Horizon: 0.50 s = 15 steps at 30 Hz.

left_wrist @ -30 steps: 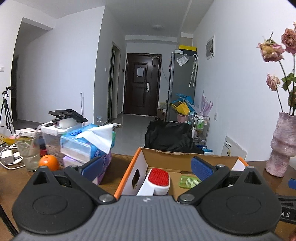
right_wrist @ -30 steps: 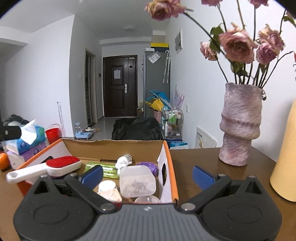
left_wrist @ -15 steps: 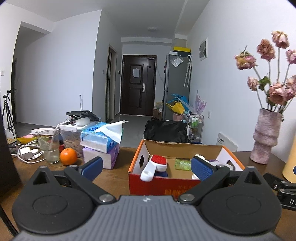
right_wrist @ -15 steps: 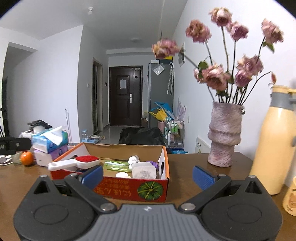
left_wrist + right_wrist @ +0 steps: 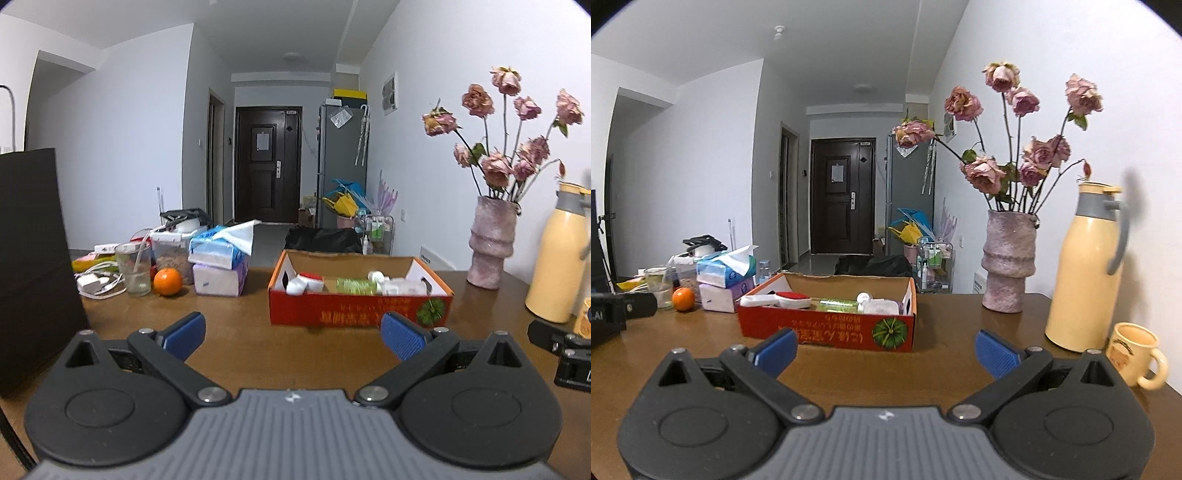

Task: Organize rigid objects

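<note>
1. Jaws on both grippers stand wide apart and hold nothing; the left gripper and the right gripper both hover over the bare wooden bench, on the near side of the box.
2. An open cardboard box, orange-red with a green pumpkin printed on its front, sits on the bench and serves as the landmark.
3. Inside the box lie a white brush with a red pad at the left end, a green ridged item in the middle, and a white plastic container toward the right end.
4. Left of the box sit two stacked tissue packs, then an orange, then a drinking glass and a white charger with cables.
5. Right of the box stands a pink vase of dried roses.
6. Farther right of the box, past the vase, stand a cream thermos jug and a cream mug just in front of it.
7. Far left of the box, a dark panel stands at the bench edge.
</note>
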Motion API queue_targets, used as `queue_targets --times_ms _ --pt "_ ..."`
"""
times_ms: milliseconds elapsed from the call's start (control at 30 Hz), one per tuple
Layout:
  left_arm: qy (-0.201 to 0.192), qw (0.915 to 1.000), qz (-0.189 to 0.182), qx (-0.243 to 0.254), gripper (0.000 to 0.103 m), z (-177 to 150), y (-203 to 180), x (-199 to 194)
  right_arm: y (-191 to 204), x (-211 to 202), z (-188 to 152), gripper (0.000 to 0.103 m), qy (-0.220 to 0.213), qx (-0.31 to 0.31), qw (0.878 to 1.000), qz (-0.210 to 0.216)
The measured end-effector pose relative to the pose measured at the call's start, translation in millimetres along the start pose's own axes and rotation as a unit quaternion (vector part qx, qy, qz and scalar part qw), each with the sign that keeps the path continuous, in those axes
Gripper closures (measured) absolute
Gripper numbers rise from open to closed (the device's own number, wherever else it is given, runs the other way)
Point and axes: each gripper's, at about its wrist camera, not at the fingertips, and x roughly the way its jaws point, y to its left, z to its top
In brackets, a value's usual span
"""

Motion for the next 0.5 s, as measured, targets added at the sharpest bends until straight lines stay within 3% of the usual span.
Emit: queue_targets --times_ms 233,500 --pt "0.015 0.9999 -0.006 -0.002 0.0 -20.4 4.3 -44.4 6.3 -48.6 -12.0 0.0 0.003 -0.008 1.0 0.004" --pt "0.023 0.9997 -0.005 -0.006 0.0 -31.6 9.1 -61.0 9.2 -70.8 -20.3 0.0 0.004 -0.014 1.0 0.003"
